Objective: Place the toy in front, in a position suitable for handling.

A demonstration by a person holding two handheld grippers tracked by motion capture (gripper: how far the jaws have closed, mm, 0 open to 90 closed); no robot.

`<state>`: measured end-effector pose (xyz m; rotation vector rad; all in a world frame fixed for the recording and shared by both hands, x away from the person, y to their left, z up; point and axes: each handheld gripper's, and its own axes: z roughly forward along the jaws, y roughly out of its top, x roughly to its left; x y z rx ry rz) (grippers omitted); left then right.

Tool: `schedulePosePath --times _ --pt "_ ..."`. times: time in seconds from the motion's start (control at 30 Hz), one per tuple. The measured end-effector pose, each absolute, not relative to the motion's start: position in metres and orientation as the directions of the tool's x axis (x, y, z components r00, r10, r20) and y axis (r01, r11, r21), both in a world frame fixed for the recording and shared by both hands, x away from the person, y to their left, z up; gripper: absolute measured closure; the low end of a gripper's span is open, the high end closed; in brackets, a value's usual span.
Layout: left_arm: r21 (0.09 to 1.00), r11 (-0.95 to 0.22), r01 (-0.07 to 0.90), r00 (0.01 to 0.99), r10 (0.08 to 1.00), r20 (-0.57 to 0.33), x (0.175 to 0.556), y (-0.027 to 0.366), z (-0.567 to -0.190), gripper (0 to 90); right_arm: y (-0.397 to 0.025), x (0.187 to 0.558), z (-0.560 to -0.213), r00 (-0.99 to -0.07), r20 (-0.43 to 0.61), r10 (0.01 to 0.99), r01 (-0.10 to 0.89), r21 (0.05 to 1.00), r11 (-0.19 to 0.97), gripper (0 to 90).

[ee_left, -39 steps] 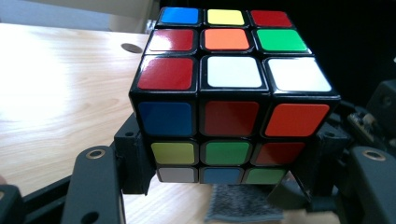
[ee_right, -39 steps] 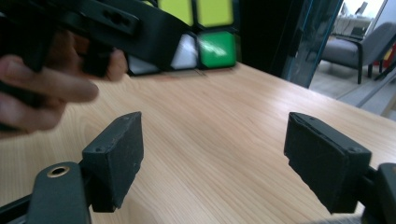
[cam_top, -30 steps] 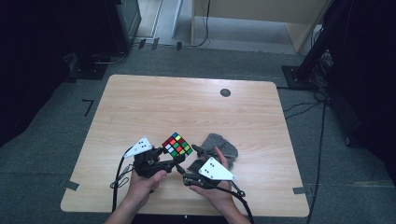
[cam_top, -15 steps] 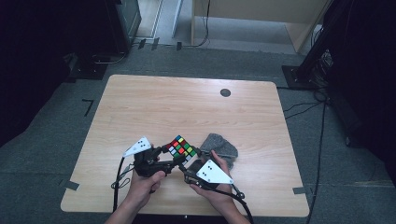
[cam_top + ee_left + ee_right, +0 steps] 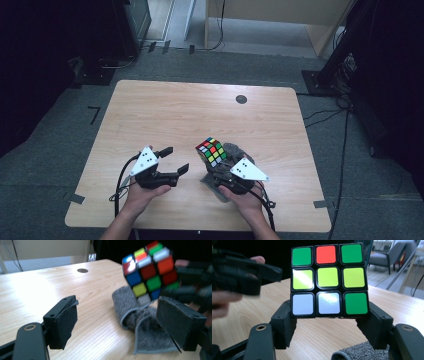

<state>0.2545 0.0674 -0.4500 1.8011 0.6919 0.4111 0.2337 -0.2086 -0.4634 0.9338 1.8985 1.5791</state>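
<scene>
Our right gripper point(image 5: 216, 161) fingers pinch the cube point(image 5: 212, 151) at lower centre, while our left gripper point(image 5: 175, 161) fingers stand spread beside it.

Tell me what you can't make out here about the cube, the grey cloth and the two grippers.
- Cube: its far faces, turned away in the right gripper view; the jaws cover its lower side edges.
- Grey cloth: mostly hidden under the right gripper and hand in the high view; cut by the bottom edge in the right gripper view.
- Left gripper: blurred in the right gripper view.
</scene>
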Motion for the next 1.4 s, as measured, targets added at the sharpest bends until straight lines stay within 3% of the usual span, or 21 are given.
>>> schedulePosePath --times 0.2,0.47,0.73,1.1,1.4 --pt "0.911 -0.391 0.129 0.79 0.596 0.144 0.242 0.048 -0.458 18.3 -0.209 0.232 -0.452 -0.679 0.202 0.706 0.307 0.951 0.023 34.9" --pt "0.883 -0.467 0.046 0.769 0.581 0.267 0.235 0.041 -0.463 18.3 -0.201 0.229 -0.445 -0.694 0.339 0.635 0.443 0.896 0.006 34.9" --pt "0.843 -0.537 -0.046 0.74 0.549 0.39 0.227 0.034 -0.467 20.6 -0.19 0.229 -0.45 -0.69 0.377 0.618 0.508 0.86 0.043 34.8" --pt "0.836 -0.536 -0.117 0.722 0.532 0.442 0.221 0.034 -0.467 32.1 -0.187 0.229 -0.452 -0.67 0.423 0.61 0.558 0.829 0.038 34.7" --pt "0.852 -0.514 -0.094 0.734 0.542 0.408 0.223 0.036 -0.465 33.7 -0.189 0.23 -0.451 -0.669 0.419 0.614 0.541 0.841 0.016 33.2"
